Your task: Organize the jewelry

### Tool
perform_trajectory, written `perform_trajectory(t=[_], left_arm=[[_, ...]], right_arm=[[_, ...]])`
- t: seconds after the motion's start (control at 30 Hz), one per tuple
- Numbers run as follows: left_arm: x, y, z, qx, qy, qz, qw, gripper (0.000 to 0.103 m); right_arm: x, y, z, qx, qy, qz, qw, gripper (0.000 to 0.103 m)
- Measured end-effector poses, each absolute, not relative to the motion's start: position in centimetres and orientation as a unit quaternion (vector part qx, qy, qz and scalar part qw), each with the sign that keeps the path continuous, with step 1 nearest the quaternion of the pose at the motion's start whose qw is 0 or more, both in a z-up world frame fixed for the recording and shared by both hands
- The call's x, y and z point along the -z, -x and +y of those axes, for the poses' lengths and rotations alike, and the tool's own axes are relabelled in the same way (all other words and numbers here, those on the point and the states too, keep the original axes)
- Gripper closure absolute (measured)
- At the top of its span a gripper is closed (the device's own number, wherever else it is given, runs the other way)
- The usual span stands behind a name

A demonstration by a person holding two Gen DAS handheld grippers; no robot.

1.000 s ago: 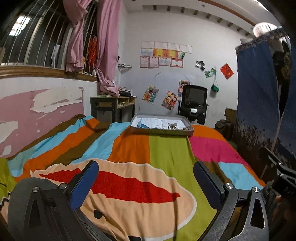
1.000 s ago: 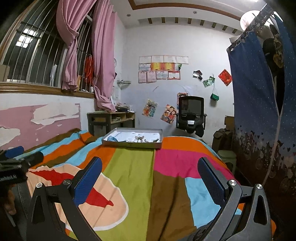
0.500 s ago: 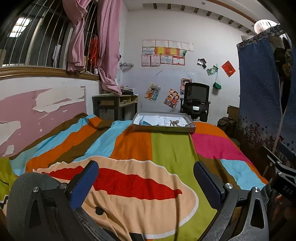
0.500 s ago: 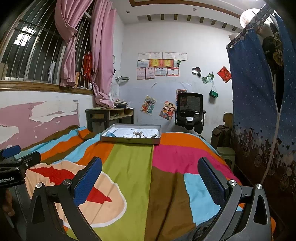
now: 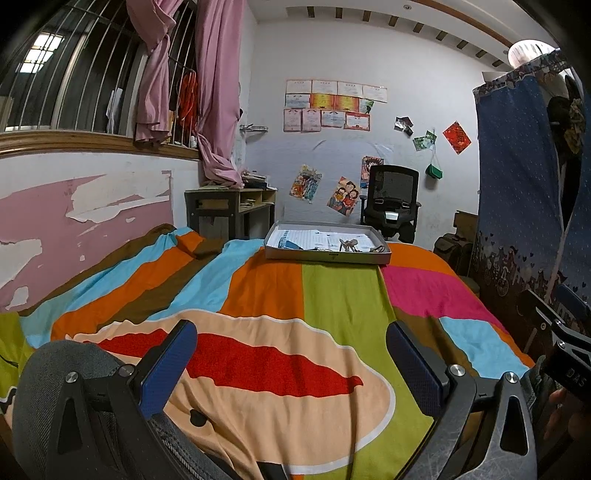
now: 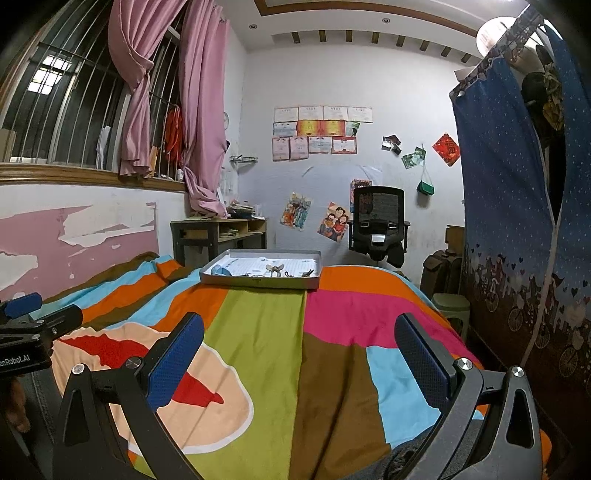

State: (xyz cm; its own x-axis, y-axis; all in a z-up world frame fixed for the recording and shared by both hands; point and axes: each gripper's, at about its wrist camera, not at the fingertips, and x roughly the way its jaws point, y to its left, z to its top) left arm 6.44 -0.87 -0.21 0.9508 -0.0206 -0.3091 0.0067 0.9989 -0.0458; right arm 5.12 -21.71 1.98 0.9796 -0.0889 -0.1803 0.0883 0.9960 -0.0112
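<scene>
Two grippers, your left gripper (image 5: 291,363) and right gripper (image 6: 299,356), gape wide and empty over the striped bedspread (image 6: 258,332). One tray (image 6: 262,282) of jewelry (image 6: 275,268) lies well beyond, nothing between; one office chair (image 6: 378,221) stands behind it.

Dim indoor light, glaring ceiling lamp (image 6: 495,33), sharp focus, fisheye-bent dark edges.

Both wrist views sit low over the striped bedspread (image 5: 332,295), facing the far wall. The tray (image 5: 327,255) is well away, upper centre in the left view, slightly left of centre (image 6: 260,282) in the right view. The 2 views share the tray, the office chair (image 6: 378,221) and the wall.
</scene>
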Motion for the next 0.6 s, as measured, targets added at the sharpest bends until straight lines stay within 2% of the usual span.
perform_trajectory(t=[0.6], left_arm=[[-0.21, -6.48, -0.47, 0.002, 0.024, 0.152, 0.988, 0.000]], right_arm=[[-2.47, -5.17, -21.21, 0.042, 0.003, 0.085, 0.995, 0.001]])
